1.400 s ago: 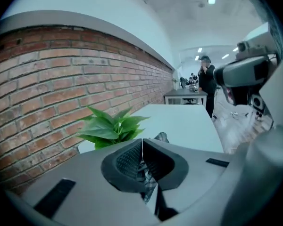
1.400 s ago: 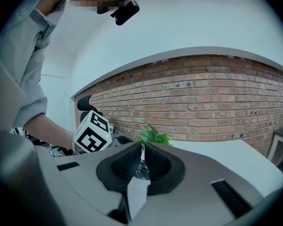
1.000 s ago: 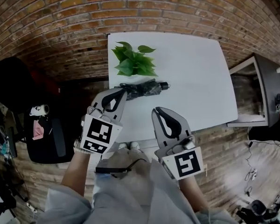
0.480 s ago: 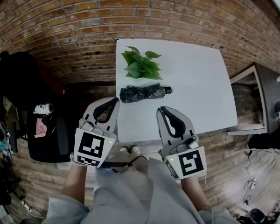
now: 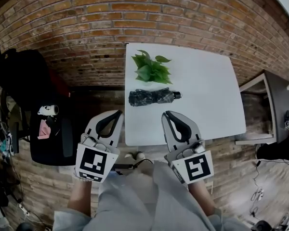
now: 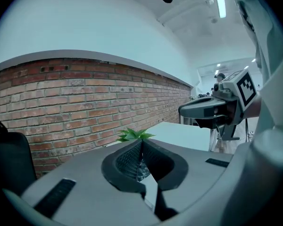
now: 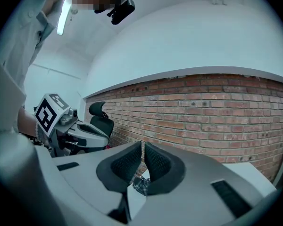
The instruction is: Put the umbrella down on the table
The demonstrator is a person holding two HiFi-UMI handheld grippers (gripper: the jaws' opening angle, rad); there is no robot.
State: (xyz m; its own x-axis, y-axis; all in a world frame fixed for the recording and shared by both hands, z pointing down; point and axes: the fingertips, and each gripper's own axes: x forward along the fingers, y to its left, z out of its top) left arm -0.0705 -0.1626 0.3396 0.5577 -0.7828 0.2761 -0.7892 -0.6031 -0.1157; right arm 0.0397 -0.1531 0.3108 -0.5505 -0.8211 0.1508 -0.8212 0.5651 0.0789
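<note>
Umbrella (image 5: 154,96), where is it seen?
Folded and laid on the white worktop (image 5: 207,95), just beside the green plant (image 5: 151,69).
How are the fingers set?
Left gripper (image 5: 116,112) fingers are pressed shut, nothing held. Right gripper (image 5: 165,113) fingers are closed too, empty. Both are held near the worktop's front edge, apart from the umbrella.

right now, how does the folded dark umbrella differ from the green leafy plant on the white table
The folded dark umbrella is a black-grey bundle lying on its side; the green leafy plant is a bright spread of leaves. The umbrella lies nearer the person, the plant nearer the brick wall. Both rest on the white table.
</note>
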